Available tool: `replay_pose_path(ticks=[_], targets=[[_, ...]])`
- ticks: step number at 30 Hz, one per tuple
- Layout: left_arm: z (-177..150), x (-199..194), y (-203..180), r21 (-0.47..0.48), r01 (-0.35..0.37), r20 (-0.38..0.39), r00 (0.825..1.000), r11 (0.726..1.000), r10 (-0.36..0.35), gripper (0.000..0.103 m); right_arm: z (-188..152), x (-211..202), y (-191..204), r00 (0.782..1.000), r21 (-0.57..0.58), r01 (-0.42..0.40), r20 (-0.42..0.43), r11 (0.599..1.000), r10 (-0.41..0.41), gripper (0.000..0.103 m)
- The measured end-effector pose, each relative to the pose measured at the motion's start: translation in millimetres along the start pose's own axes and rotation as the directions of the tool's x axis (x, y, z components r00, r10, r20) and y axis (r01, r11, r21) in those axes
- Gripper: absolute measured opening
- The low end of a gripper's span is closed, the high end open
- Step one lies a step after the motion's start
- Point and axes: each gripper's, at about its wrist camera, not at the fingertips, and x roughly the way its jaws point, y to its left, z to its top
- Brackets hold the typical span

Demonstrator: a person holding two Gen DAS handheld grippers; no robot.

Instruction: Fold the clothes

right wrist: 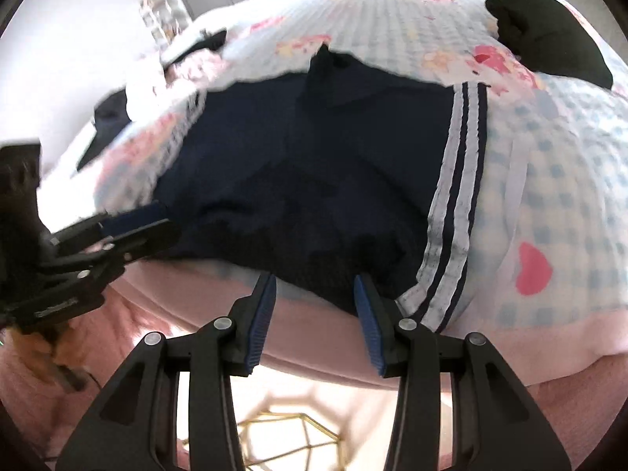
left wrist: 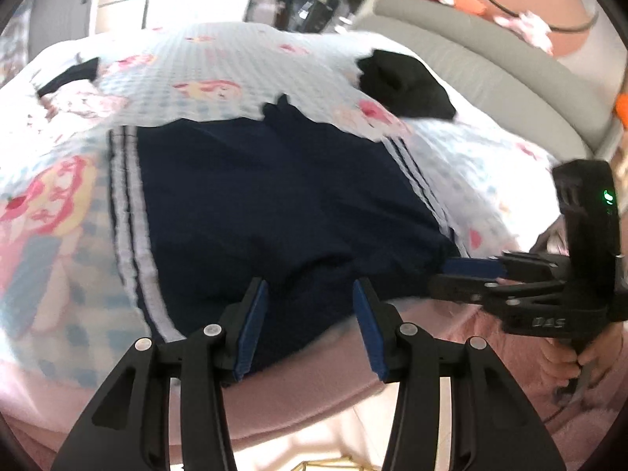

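While both grippers stand at the near edge of the bed, a pair of dark navy shorts lies spread flat on the blanket. The shorts have white stripes along each side, and their near hem hangs a little over the edge of the bed, above the pink sheet.

In its own camera, the left gripper has its jaws wide apart. The blue pads are at the near hem of the shorts, one on each side of a piece of the hem, but they do not press the cloth. I cannot tell if the pads touch the cloth.

The right gripper looks the same in its own camera: jaws wide apart, with the near hem of the shorts just at the tips, close to the striped side. Nothing is held between the fingers.

Each gripper also shows in the other camera from the side, at the corner of the shorts. From there the jaws look narrow, so the side views do not show the opening well.

Farther on the blanket, a black garment lies in a heap near the grey headboard. Another dark piece of clothing lies on the far left side. The blanket is light blue checked, with pink cartoon prints and a red heart.
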Motion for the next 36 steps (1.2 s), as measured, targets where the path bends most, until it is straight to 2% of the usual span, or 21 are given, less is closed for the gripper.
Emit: replay_pose_path(ticks=[2, 6, 8, 12, 14, 16, 20, 24, 26, 28, 29, 32, 33, 36], targets=[[-3, 15, 2, 0.01, -0.032, -0.055, 0.998, 0.999, 0.033, 0.045, 1, 2, -1, 1.0, 0.0, 0.024, 0.016, 1.0, -0.024, 0.043], [-5, 31, -2, 0.065, -0.086, -0.12, 0.988, 0.994, 0.093, 0.045, 0, 28, -5, 0.992, -0.05, 0.115, -0.055, 0.992, -0.118, 0.042], [6, 18, -8, 0.084, -0.096, -0.088, 0.991, 0.992, 0.104, 0.045, 7, 14, -11, 0.996, -0.024, 0.079, -0.033, 0.997, -0.079, 0.042], [45, 10, -10, 0.074, -0.032, -0.055, 0.998, 0.997, 0.037, 0.045, 37, -15, -35, 0.997, 0.02, 0.056, 0.05, 0.998, -0.057, 0.043], [70, 19, -7, 0.049, -0.006, -0.058, 0.998, 0.999, 0.009, 0.045, 59, -11, -57, 0.988, 0.046, 0.143, 0.053, 0.989, -0.145, 0.044], [95, 34, -7, 0.049, -0.023, -0.057, 0.998, 0.999, 0.026, 0.045, 80, -6, -79, 0.975, 0.075, 0.212, 0.051, 0.974, -0.217, 0.044], [131, 72, -6, 0.062, -0.044, -0.063, 0.997, 0.997, 0.048, 0.041, 109, 9, -119, 0.987, 0.173, 0.149, 0.037, 0.974, -0.157, 0.044], [162, 114, -5, 0.078, -0.055, -0.074, 0.995, 0.995, 0.061, 0.039, 126, 38, -132, 0.992, 0.192, 0.115, 0.02, 0.975, -0.121, 0.044], [169, 133, -5, 0.09, -0.088, -0.093, 0.991, 0.992, 0.096, 0.039, 132, 59, -137, 0.994, 0.187, 0.105, -0.009, 0.977, -0.105, 0.044], [171, 141, -4, 0.078, -0.094, -0.084, 0.991, 0.993, 0.101, 0.039, 133, 75, -139, 0.996, 0.169, 0.089, -0.017, 0.982, -0.088, 0.038], [172, 145, -4, 0.071, -0.096, -0.079, 0.992, 0.993, 0.102, 0.039, 132, 77, -139, 0.996, 0.156, 0.09, 0.0, 0.984, -0.091, 0.027], [171, 151, -3, 0.071, -0.138, -0.047, 0.989, 0.988, 0.141, 0.039, 129, 67, -139, 0.992, 0.14, 0.099, 0.063, 0.985, -0.108, 0.009], [172, 150, -1, 0.062, -0.138, -0.03, 0.99, 0.988, 0.14, 0.039, 129, 62, -140, 0.99, 0.142, 0.107, 0.08, 0.984, -0.119, 0.006], [174, 141, 4, 0.03, -0.111, 0.038, 0.993, 0.993, 0.11, 0.039, 124, 40, -145, 0.976, 0.153, 0.154, 0.132, 0.976, -0.174, 0.005]])
